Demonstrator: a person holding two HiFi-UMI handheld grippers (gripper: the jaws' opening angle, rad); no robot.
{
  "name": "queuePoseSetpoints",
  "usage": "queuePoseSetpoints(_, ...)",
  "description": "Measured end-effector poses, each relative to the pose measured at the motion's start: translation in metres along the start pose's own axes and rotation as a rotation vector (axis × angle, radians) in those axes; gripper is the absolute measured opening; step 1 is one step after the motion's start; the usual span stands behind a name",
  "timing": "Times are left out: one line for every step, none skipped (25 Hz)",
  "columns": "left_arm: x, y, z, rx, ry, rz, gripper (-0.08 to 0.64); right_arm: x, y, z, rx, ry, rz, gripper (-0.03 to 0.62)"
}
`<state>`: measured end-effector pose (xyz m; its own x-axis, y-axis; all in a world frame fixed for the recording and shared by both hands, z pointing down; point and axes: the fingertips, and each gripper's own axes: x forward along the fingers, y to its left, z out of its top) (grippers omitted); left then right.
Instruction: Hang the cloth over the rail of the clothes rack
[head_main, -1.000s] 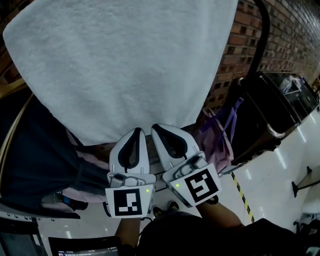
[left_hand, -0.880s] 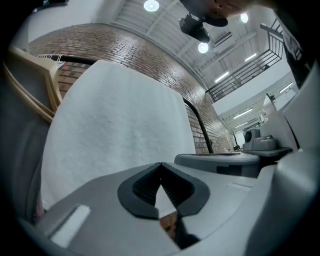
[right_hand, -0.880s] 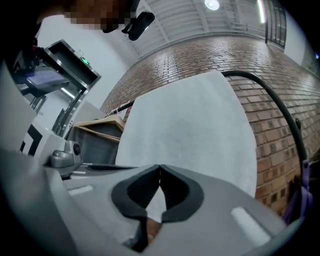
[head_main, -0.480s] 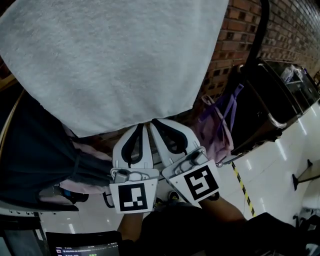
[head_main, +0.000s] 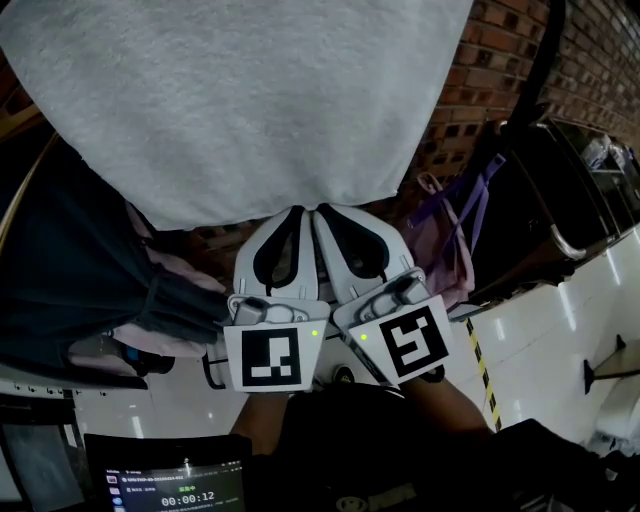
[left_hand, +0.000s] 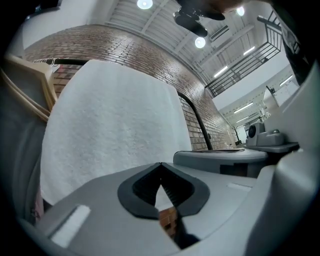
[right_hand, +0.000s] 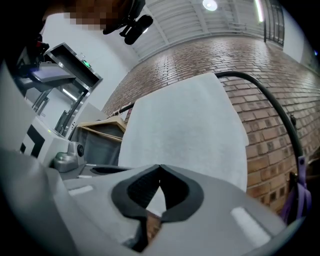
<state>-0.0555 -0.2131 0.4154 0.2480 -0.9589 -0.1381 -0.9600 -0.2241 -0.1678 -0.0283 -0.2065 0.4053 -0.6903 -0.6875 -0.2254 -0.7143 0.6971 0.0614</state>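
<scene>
1. Left gripper view: the left tongs (left_hand: 160, 164) are shut tight, with nothing in them.
2. The right tongs (right_hand: 160, 166) are shut tight too, and they hold nothing.
3. In the head view the two sit side by side, tips close together. They point up at the bottom edge of the cloth (head_main: 250, 100). I cannot tell if they touch it.
4. The cloth is big, white and fluffy. It hangs over the black rail (left_hand: 65, 61), spread out flat.
5. A wood hanger (right_hand: 111, 121) and dark clothes (head_main: 70, 270) hang to the left of the cloth.
6. A brick wall (head_main: 480, 90) stands behind the cloth.
7. A purple bag (head_main: 445, 250) hangs on the right, near the right tongs.
</scene>
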Motion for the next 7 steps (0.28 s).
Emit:
queuePoseSetpoints(0.0005,-0.0010,0.0005,0.003,-0.002,0.002,0.008,-0.0003,-0.0011,0.0003,-0.001,-0.003,0.003,0.005)
queuePoseSetpoints(0.0009,-0.0017,0.0008,0.008,-0.002,0.005,0.008,-0.0003,-0.0020,0.0008,-0.002,-0.005,0.006,0.005)
queuePoseSetpoints(0.0017,-0.0020,0.0012,0.010,-0.001,0.007,0.008,0.0001,-0.0030,0.0015,-0.002,-0.009,0.010,0.005)
queuePoseSetpoints(0.0028,-0.0022,0.0016,0.011,-0.002,0.008,0.008,0.0007,-0.0041,0.0024,-0.001,-0.012,0.012,0.005)
queuePoseSetpoints(0.0040,-0.0023,0.0021,0.013,-0.003,0.009,0.008,0.0012,-0.0053,0.0030,-0.001,-0.016,0.014,0.005)
queuePoseSetpoints(0.0052,-0.0025,0.0027,0.014,-0.005,0.010,0.008,0.0017,-0.0065,0.0034,0.000,-0.018,0.015,0.005)
queuePoseSetpoints(0.0064,-0.0027,0.0032,0.015,-0.007,0.011,0.008,0.0022,-0.0077,0.0037,0.001,-0.020,0.016,0.005)
